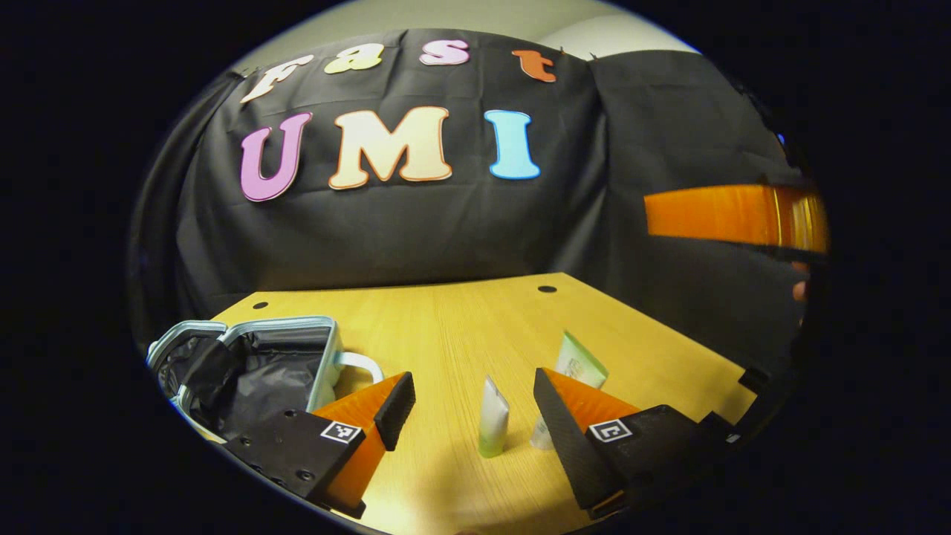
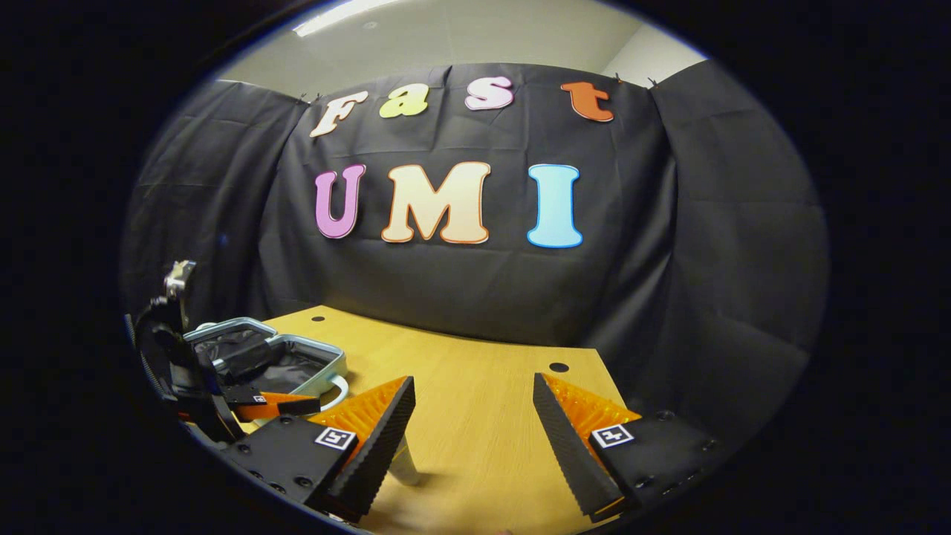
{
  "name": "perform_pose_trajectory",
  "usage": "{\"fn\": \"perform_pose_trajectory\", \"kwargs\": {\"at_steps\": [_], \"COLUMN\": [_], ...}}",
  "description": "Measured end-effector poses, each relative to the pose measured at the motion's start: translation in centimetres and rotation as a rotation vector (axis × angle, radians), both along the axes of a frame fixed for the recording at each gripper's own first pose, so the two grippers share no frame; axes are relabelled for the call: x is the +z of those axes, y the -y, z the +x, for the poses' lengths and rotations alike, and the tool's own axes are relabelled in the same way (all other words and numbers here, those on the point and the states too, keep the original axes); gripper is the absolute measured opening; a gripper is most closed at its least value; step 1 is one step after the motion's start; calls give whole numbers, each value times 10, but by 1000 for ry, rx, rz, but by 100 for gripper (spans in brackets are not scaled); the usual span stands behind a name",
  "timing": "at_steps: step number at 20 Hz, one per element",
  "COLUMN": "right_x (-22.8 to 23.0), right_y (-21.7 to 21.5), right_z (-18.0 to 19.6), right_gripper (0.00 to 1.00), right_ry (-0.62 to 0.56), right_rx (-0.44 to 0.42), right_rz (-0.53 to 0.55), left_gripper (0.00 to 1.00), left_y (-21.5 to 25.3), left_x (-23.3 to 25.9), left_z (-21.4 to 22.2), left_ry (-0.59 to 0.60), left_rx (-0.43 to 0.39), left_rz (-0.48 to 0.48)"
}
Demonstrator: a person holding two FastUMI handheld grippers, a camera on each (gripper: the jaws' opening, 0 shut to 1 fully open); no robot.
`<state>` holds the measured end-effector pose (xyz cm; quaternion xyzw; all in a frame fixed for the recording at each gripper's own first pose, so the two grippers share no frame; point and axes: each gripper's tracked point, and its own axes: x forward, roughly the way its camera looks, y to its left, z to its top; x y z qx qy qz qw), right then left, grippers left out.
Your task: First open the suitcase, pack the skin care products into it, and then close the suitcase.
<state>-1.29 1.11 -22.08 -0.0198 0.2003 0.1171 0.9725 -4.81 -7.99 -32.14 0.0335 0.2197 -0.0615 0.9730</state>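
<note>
An open suitcase with a pale rim and black lining lies at the left of the wooden table. A small white and green tube stands upright ahead, framed by the fingers of my open left gripper, which do not touch it. A pale green tube stands behind the right finger, with a small item beside it. In the right gripper view my right gripper is open and holds nothing. A tube's base shows behind its left finger. The suitcase lies far left, with the left gripper over it.
The black cloth wall closes the table's back and right side. The table has small round holes near its far edge. The other gripper's body hangs high at the right of the left gripper view, with part of a hand below it.
</note>
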Motion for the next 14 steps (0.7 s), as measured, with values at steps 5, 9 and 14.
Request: {"fn": "perform_pose_trajectory", "kwargs": {"at_steps": [5,9,14], "right_x": [-2,-3,-22], "right_y": [5,7,-5], "right_z": [-11,-17,-26], "right_gripper": [99,99,99], "right_ry": [-5,4,-21], "right_rx": [-2,-8,4], "right_rz": [-9,-16,-7], "left_gripper": [93,72,21], "left_y": [3,3,-1], "left_x": [-36,-65,-76], "left_z": [0,3,-1], "left_ry": [-69,-140,-191], "left_rx": [3,-11,-28], "left_rz": [1,9,14]}}
